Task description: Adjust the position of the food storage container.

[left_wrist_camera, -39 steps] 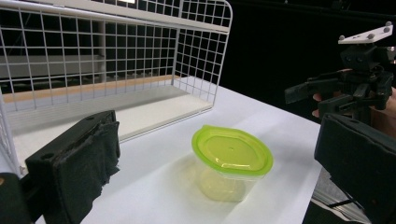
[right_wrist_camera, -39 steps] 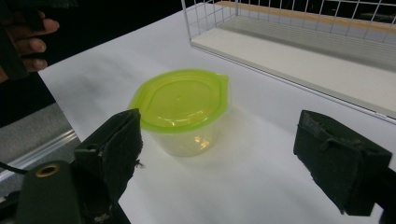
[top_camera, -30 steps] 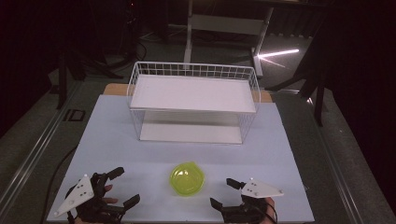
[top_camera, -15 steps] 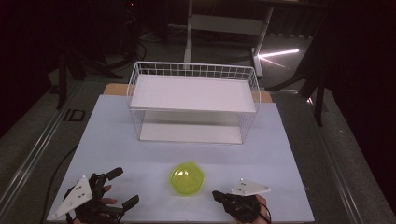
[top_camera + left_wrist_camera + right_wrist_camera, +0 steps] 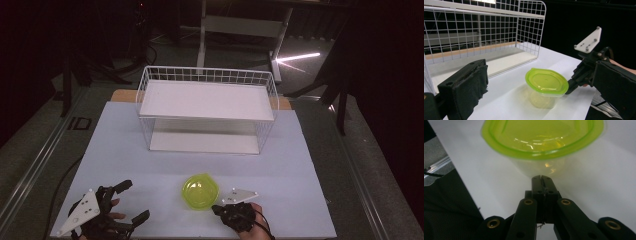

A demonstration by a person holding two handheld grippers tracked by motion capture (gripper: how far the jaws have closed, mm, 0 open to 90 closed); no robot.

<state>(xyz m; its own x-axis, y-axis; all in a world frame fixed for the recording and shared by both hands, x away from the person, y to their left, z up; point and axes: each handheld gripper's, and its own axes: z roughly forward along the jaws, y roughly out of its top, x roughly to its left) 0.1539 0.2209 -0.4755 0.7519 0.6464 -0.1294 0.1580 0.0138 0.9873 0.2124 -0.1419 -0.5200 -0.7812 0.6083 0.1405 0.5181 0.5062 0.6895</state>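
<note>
Dark floor and black drapes surround a white rectangular tabletop (image 5: pixel 150 165), which lies under both grippers. Well ahead of them, at the far half of the table, stands a white wire-mesh two-tier shelf rack (image 5: pixel 207 112) with flat white boards on both levels.

Just ahead of the right gripper (image 5: pixel 220 209), slightly to its left, sits a small translucent plastic tub with a lime-green snap-on lid (image 5: pixel 200 191). From the left gripper (image 5: pixel 131 202) the tub lies off to the right, near but apart. In the left gripper view the tub (image 5: pixel 546 87) shows a pale, tapering body under a wider rounded-octagon lid whose rim overhangs the wall all round. It looks empty.

The right gripper has its jaws pressed together with nothing between them; in the right gripper view its closed tip (image 5: pixel 541 180) sits low at the tub's (image 5: pixel 541 145) side wall, under the lid's overhang, touching or nearly so. The left gripper rests with its jaws wide apart, holding nothing; its padded fingers (image 5: pixel 469 87) frame the tub from a distance.

The tub likely weighs very little, so a push from a closed tip would slide or tip it on the smooth table. Its thin wall would flex under a hard squeeze, and the glossy plastic may slip. Gripping across the body just beneath the lid rim, or across the stiffer lid edge, seems the firmest hold.
</note>
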